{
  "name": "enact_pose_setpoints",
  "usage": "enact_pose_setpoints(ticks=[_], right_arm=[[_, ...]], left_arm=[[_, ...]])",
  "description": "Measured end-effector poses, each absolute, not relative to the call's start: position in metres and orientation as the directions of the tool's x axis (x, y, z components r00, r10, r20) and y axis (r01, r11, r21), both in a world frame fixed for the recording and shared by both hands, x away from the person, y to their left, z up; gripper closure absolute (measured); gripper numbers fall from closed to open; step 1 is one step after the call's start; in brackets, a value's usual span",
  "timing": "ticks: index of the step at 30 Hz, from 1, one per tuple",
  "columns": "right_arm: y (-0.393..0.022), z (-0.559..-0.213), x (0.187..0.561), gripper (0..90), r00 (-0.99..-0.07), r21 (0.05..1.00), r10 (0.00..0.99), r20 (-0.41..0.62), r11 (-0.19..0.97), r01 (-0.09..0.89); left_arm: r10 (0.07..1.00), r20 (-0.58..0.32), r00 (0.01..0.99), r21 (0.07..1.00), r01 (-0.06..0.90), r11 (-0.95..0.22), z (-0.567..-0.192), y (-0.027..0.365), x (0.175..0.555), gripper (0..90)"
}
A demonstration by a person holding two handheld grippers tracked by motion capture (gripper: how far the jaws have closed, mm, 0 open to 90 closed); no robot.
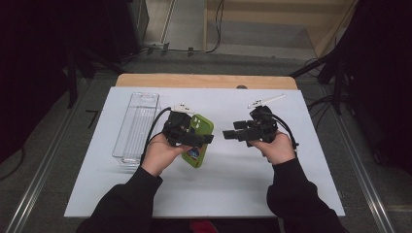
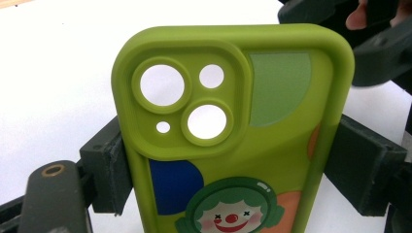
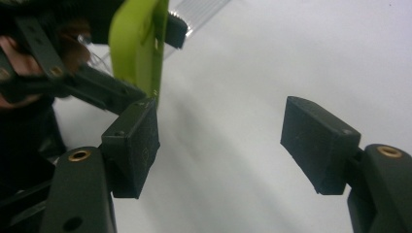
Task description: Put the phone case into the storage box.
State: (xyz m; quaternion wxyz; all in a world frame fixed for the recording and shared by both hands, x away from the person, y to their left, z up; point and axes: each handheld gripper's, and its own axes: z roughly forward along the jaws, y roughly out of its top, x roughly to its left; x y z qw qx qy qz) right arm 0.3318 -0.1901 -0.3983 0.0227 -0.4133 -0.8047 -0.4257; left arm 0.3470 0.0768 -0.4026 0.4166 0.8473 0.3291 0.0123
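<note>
Silicone, matte and soft-edged, is what the lime-green phone case (image 2: pixel 233 145) appears to be made of; its corners are rounded, its camera block is raised with round cut-outs, and a clown face with blue, orange and pale green patches is printed on its back. The case is clamped by its two long edges between the blocky black pads of the left gripper (image 1: pixel 188 138), held above the white table sheet (image 1: pixel 233 189). The right gripper (image 1: pixel 232 134) is held just beside it with its jaws spread apart and nothing between them; the case's edge (image 3: pixel 138 48) is seen just beyond one pad. A ribbed clear plastic tray (image 1: pixel 136 126) lies on the sheet at the left.
</note>
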Motion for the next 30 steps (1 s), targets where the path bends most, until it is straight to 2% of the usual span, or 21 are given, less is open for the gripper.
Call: enact_pose_setpoints(ticks=[30], right_arm=[[-0.204,-0.43,0.289,27.4,-0.71,0.679,0.63,0.316,0.372,0.633]], left_arm=[[0.553,-0.319,0.769,0.711,0.58,-0.397,-0.397,0.089,0.352,16.4]])
